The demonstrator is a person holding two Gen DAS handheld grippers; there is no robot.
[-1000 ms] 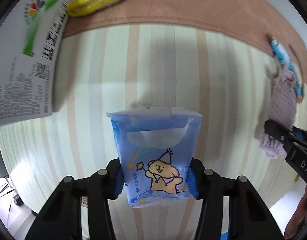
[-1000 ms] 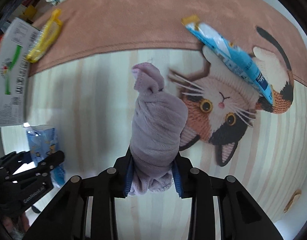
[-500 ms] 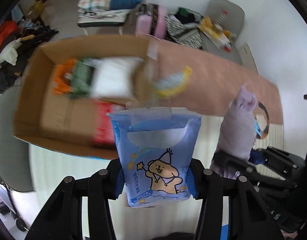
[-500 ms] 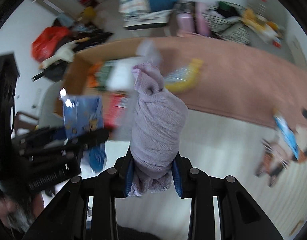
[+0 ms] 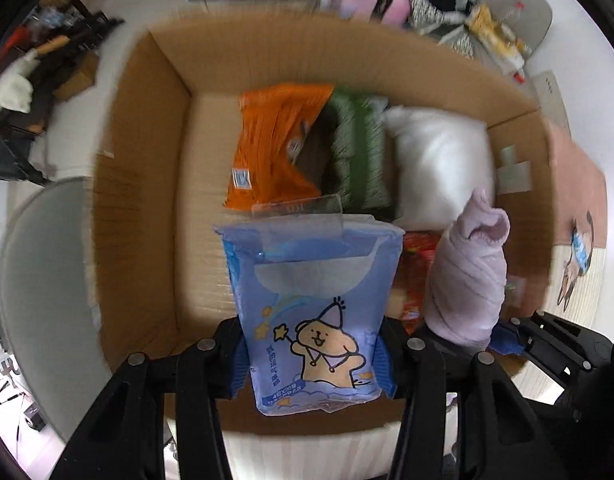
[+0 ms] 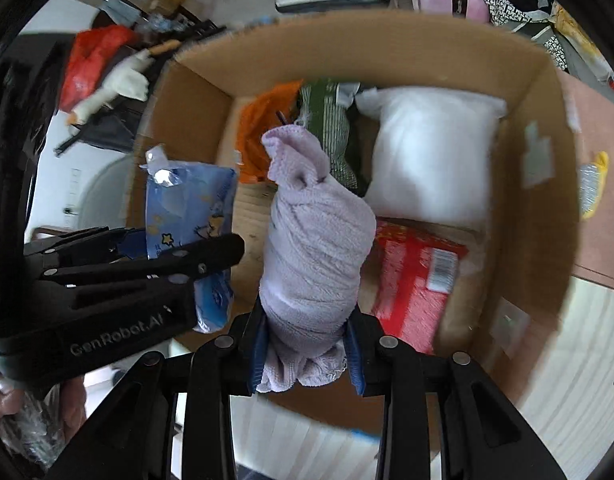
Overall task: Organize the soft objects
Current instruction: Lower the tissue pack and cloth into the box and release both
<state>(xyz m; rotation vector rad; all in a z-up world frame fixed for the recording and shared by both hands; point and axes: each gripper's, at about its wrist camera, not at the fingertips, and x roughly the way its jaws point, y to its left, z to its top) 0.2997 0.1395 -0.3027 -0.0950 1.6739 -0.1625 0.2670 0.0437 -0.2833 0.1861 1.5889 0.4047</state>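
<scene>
My left gripper (image 5: pixel 313 354) is shut on a blue tissue pack with a cartoon bear (image 5: pixel 311 308) and holds it above the open cardboard box (image 5: pixel 147 168). My right gripper (image 6: pixel 307 350) is shut on a rolled lilac towel (image 6: pixel 315 236) and holds it upright over the same box (image 6: pixel 543 184). In the left wrist view the towel (image 5: pixel 467 276) is just right of the pack. In the right wrist view the pack (image 6: pixel 187 208) and the left gripper (image 6: pixel 227 246) are at the left.
In the box lie an orange pack (image 5: pixel 275 148), a green striped pack (image 5: pixel 359 152), a white pillow-like bag (image 5: pixel 439 168) and a red pack (image 6: pixel 415 276). A grey chair (image 5: pixel 39 280) stands left of the box. A brown rug (image 5: pixel 575 184) lies to the right. Clutter lies behind.
Both grippers have lifted their objects off the striped mat and swung left to above the cardboard box. The box now fills both views.
</scene>
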